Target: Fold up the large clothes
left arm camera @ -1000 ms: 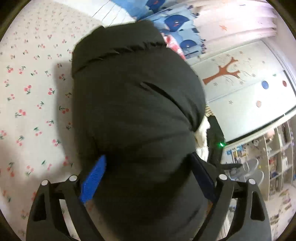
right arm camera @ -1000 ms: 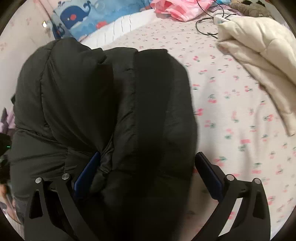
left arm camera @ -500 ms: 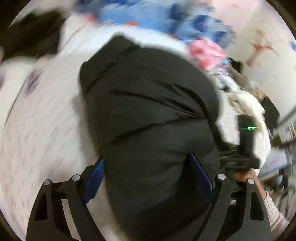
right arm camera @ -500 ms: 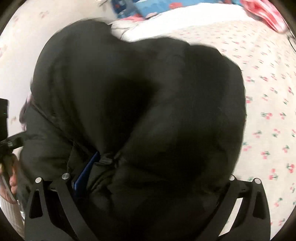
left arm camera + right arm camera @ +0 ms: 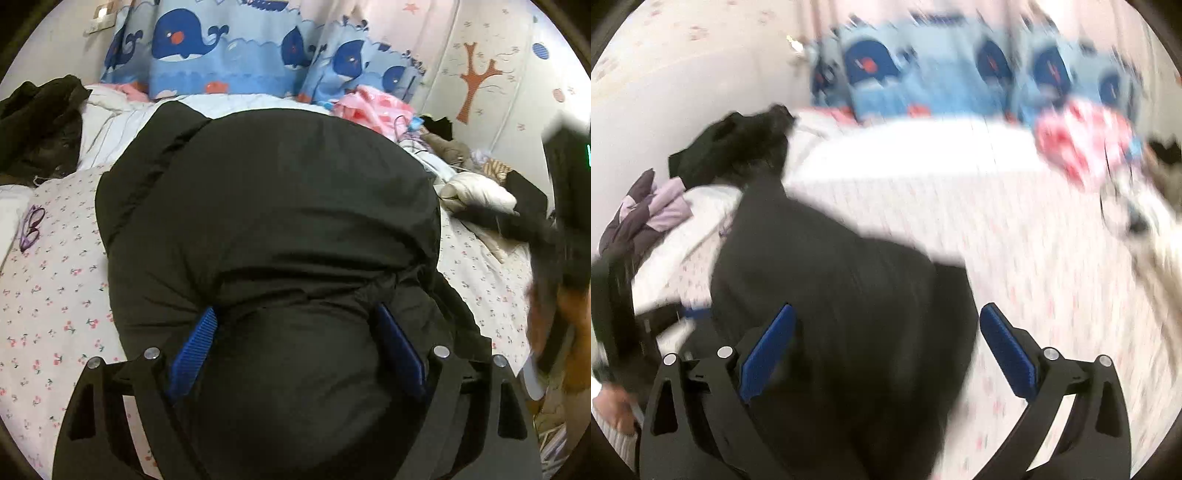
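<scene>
On the cherry-print bed (image 5: 55, 295) | left hand-held gripper (image 5: 295, 354) clamped wide on black puffer jacket (image 5: 266, 221) | soft, bulky, slippery-looking: grip seams | right hand-held gripper (image 5: 886, 354) apart, jacket between, unpinched

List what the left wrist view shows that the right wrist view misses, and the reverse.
Left wrist only: the tree decal on the wall, a cream garment, and the left gripper clamped on the black puffer jacket.

Right wrist only: a purple jacket at the bed's edge, and the right gripper with its right pad clear of the jacket.

Both: the jacket, whale curtain, cherry-print sheet.
</scene>
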